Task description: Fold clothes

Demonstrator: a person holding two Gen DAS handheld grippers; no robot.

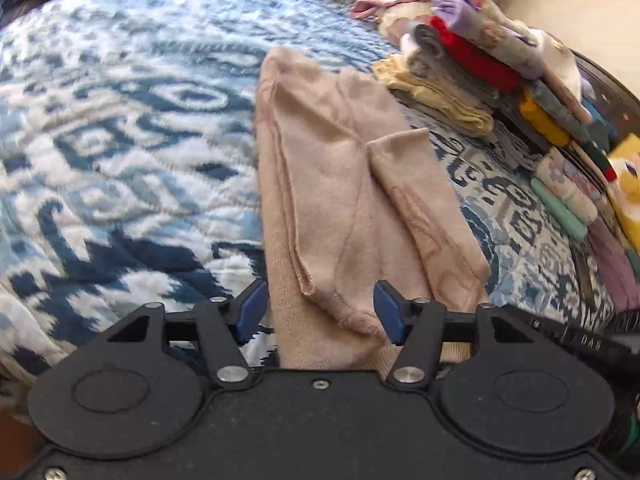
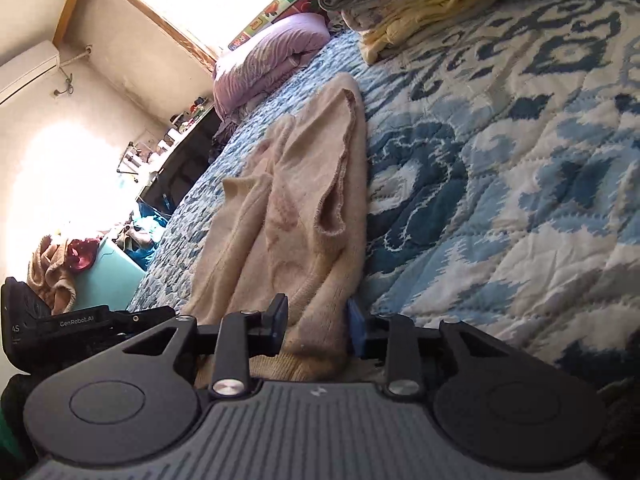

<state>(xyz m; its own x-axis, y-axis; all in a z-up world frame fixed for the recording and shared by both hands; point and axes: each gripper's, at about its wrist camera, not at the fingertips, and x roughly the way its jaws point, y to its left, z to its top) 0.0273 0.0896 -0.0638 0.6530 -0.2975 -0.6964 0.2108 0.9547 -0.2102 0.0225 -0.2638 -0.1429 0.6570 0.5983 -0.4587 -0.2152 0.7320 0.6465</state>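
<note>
A beige fleecy garment point(image 1: 332, 184) lies lengthwise on the blue-and-white quilt point(image 1: 120, 140), folded into a long strip with a narrower flap laid over its right side. My left gripper point(image 1: 320, 312) stands open over the strip's near end, with cloth between its blue pads point(image 1: 254, 310) but not pinched. In the right wrist view the same beige garment point(image 2: 304, 184) runs away from me. The right gripper point(image 2: 318, 326) is shut on its thick near hem, which fills the gap between the fingers. The two grippers sit side by side at this end.
Stacks of folded clothes point(image 1: 480, 80) line the bed's right edge, and the same folded clothes point(image 2: 420, 8) show far ahead in the right wrist view. A purple pillow point(image 2: 272, 60) lies at the head. Beside the bed stands a teal bin point(image 2: 108, 276) with loose laundry.
</note>
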